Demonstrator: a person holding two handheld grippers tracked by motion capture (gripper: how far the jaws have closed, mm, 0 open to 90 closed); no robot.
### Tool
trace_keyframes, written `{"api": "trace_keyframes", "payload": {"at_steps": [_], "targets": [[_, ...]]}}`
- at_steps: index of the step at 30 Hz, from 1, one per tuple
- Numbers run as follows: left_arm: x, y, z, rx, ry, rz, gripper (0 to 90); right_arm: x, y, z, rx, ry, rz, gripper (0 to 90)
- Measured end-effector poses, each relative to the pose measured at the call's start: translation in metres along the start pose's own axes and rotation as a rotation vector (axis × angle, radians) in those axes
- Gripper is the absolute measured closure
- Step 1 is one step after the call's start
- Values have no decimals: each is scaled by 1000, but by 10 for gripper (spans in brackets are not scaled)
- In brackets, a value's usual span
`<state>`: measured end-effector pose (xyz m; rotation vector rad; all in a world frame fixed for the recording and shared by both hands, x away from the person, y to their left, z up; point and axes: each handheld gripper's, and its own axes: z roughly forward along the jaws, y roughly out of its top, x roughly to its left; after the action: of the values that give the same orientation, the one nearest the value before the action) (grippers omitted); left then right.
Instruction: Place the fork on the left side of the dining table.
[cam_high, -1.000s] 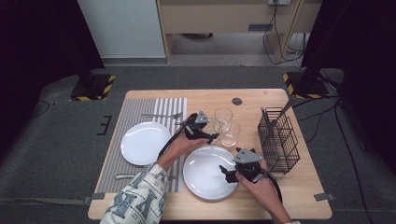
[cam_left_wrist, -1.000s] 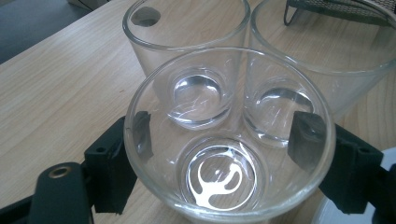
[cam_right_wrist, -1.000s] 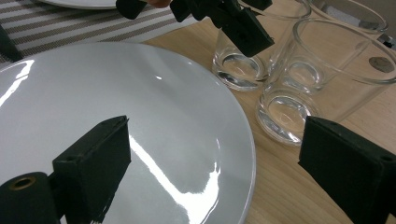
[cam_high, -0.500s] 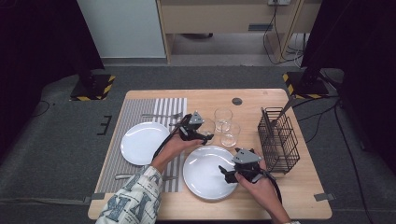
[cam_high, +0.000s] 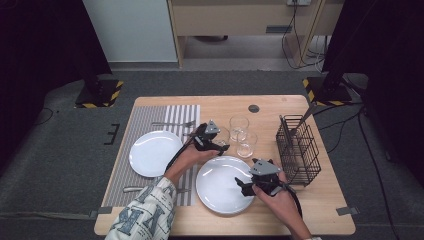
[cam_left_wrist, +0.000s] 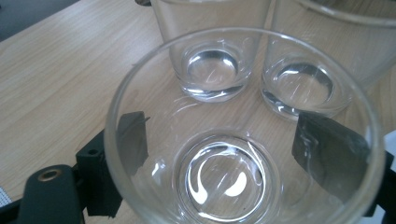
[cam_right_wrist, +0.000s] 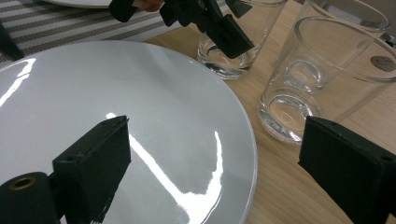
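Note:
A clear drinking glass (cam_left_wrist: 224, 186) stands on the wood just beyond the right plate, and my left gripper (cam_high: 220, 140) is shut on it, one pad against each side of its wall. Seen from the right gripper view, the same glass (cam_right_wrist: 229, 60) has a black left finger (cam_right_wrist: 229, 35) on its side. Two more glasses (cam_high: 239, 127) (cam_high: 247, 144) stand close behind it. My right gripper (cam_right_wrist: 219, 158) hangs open over the right rim of the near white plate (cam_high: 220, 187), gripping nothing.
A second white plate (cam_high: 154, 152) lies on the striped placemat (cam_high: 175, 112), with a fork (cam_high: 172, 123) beyond it and a knife (cam_high: 131, 189) near the front. A black wire basket (cam_high: 299, 150) stands at the right side of the table.
The left hand has shifted a little to the left and toward the near side. The right gripper has kept still.

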<state>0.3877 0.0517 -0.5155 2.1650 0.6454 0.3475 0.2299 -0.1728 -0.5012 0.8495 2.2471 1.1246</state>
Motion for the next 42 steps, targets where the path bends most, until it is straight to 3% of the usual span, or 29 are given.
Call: {"api": "trace_keyframes", "payload": {"at_steps": [6, 12, 21, 42], "targets": [[1, 1, -2, 12, 18, -7, 203, 0, 0, 0, -2, 0, -1, 90], [4, 5, -9, -11, 32, -12, 204, -1, 0, 0, -4, -1, 0, 90], [2, 13, -23, -24, 17, 10, 204, 0, 0, 0, -1, -1, 2, 90], [14, 12, -46, -53, 24, -14, 205, -1, 0, 1, -1, -1, 1, 90]]}}
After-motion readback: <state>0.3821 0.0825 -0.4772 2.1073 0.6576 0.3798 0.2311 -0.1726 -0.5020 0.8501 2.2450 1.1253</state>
